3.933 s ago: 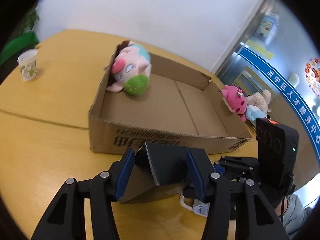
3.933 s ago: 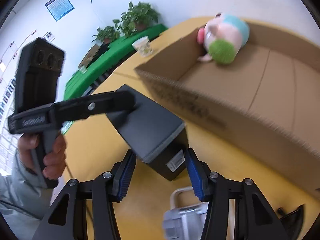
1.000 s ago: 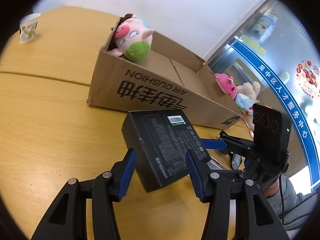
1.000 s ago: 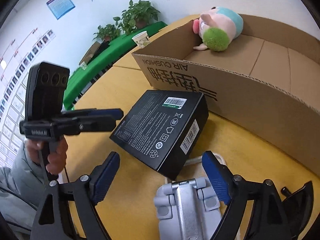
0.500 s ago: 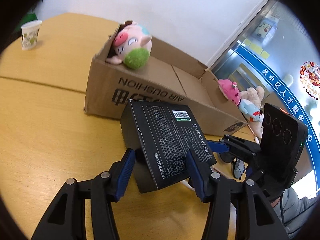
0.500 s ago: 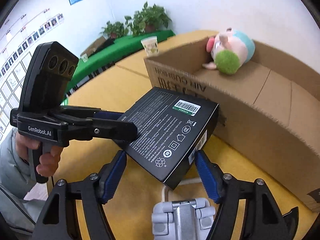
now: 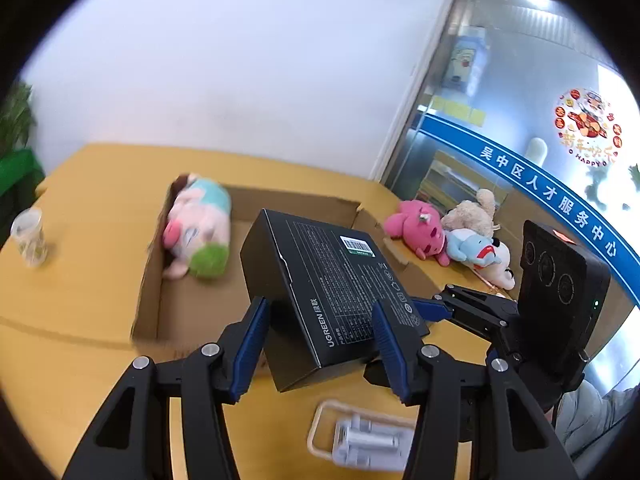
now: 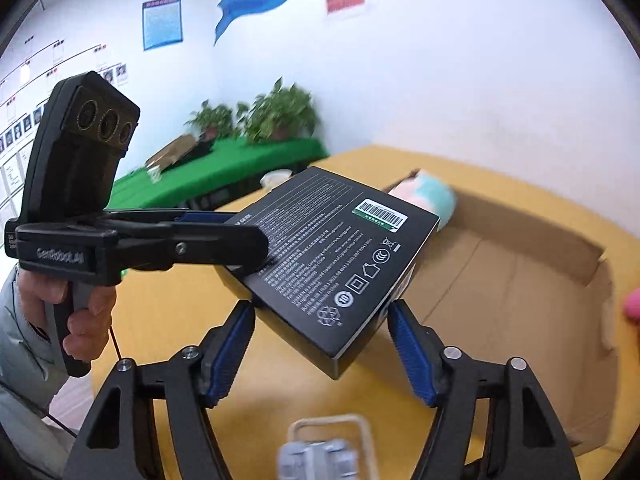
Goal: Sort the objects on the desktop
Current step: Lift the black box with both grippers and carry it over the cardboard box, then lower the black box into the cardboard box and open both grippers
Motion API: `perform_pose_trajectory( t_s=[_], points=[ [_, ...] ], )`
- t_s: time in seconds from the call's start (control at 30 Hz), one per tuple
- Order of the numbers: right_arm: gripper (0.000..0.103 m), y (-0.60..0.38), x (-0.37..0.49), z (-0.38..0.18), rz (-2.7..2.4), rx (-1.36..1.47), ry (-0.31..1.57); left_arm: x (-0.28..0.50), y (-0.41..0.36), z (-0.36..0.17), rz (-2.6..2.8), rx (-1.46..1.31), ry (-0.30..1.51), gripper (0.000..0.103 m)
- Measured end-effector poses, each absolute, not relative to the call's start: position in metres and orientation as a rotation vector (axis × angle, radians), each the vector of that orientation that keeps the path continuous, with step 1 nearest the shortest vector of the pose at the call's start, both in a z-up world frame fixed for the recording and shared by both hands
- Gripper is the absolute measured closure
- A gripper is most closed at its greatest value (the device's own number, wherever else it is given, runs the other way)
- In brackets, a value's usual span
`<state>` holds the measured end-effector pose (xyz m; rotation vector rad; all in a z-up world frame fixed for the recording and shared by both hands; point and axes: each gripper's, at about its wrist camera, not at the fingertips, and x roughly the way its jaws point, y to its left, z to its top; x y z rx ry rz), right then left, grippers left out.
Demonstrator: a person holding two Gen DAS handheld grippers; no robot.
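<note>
Cardboard of the black box (image 7: 320, 292) is looking stiff, smooth and probably light, so flat side faces are making the safest hold. Left gripper (image 7: 318, 344) is pinching it, one pad on either side wall. Right gripper (image 8: 322, 344) is closing its jaws around the near corner, its pads (image 8: 408, 344) meeting the edges there. Held between both pairs, the box is hanging tilted above the open carton (image 8: 520, 280), where the plush pig (image 7: 200, 228) is lying beyond the jaws.
</note>
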<state>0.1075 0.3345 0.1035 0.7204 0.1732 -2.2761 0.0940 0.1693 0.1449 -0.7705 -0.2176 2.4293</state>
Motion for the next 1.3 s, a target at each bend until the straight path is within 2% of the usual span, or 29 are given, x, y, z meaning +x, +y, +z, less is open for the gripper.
perform_pose_trajectory(
  t_s=[0.27,0.6,0.93,1.3],
  points=[
    [0.041,0.369,0.064,0.129,-2.412,0.675,0.197,0.032,0.213,0.175,2.395,-0.665,-0.112,0.052],
    [0.04,0.387,-0.016,0.144,-2.463,0.669,0.205,-0.049,0.229,0.176,2.387,-0.678,-0.148,0.05],
    [0.041,0.381,-0.122,0.105,-2.404,0.821,0.163,-0.142,0.238,0.138,2.369,-0.86,-0.191,0.05],
    [0.041,0.368,-0.208,0.028,-2.284,1.076,0.095,-0.198,0.26,0.079,2.363,-1.162,-0.166,0.05]
  ],
)
